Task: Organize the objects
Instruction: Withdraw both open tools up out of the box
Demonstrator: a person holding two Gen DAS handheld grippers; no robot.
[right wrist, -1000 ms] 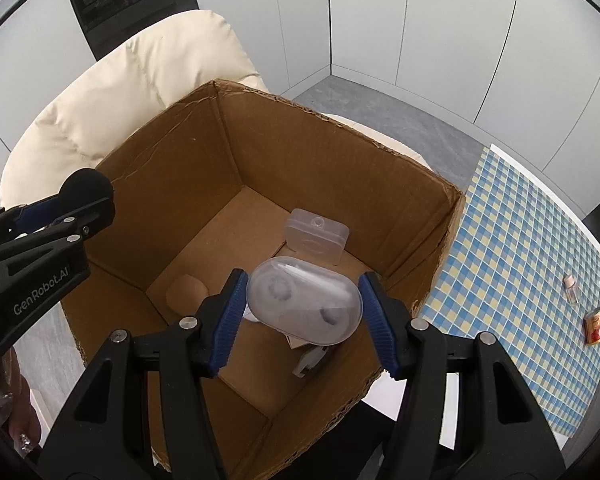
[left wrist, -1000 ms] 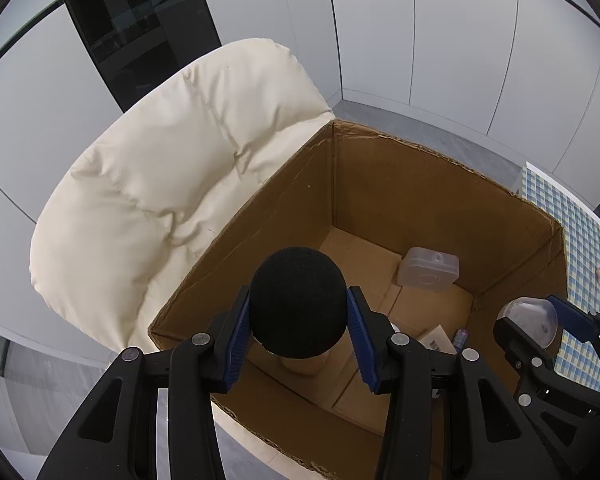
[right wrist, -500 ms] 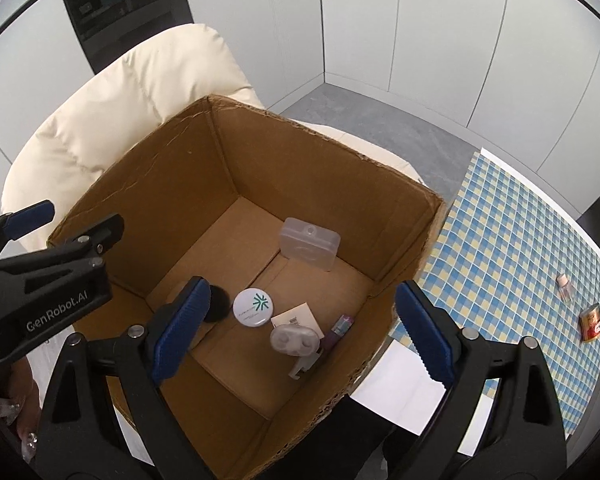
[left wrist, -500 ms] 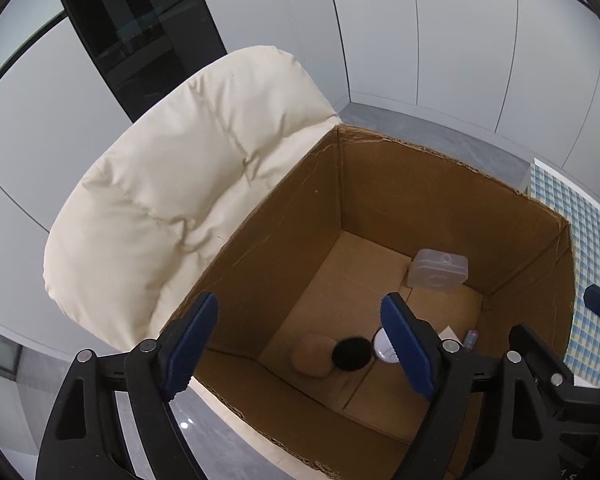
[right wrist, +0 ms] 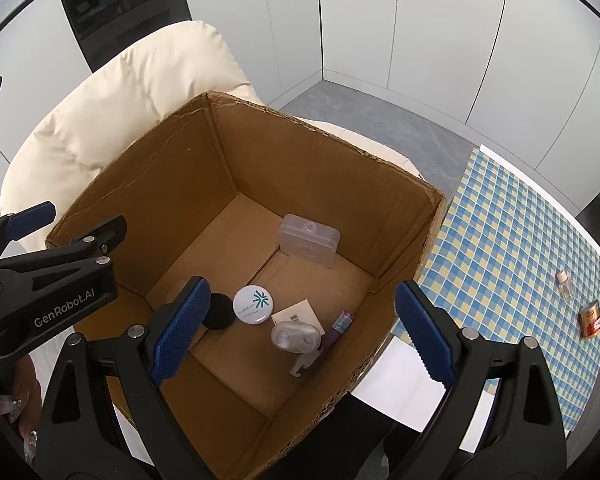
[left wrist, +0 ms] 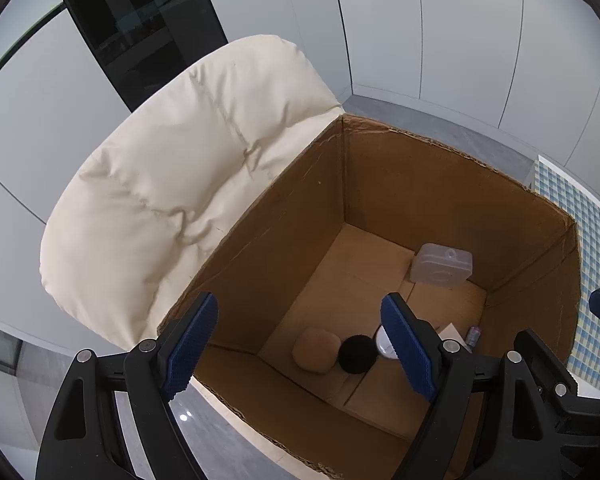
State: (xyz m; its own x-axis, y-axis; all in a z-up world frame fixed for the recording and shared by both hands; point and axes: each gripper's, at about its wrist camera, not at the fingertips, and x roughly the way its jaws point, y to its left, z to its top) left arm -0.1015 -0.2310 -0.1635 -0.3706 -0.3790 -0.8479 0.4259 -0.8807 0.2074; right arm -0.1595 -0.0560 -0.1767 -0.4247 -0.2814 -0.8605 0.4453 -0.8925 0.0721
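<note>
1. Above the cardboard box [right wrist: 400,216], left tongs [left wrist: 300,346] and right tongs [right wrist: 300,334] gape wide, holding nothing.
2. Black puff [left wrist: 357,353] and clear case [right wrist: 296,335] lie on the box floor, well apart.

A cream padded chair [left wrist: 172,184] fills the left of the frame; grey wall panels [left wrist: 440,32] span the top; dark glass [left wrist: 132,20] upper left.

Brown cardboard box [right wrist: 148,168], cream cushion [left wrist: 172,184], blue-and-yellow checked cloth [right wrist: 512,240].
</note>
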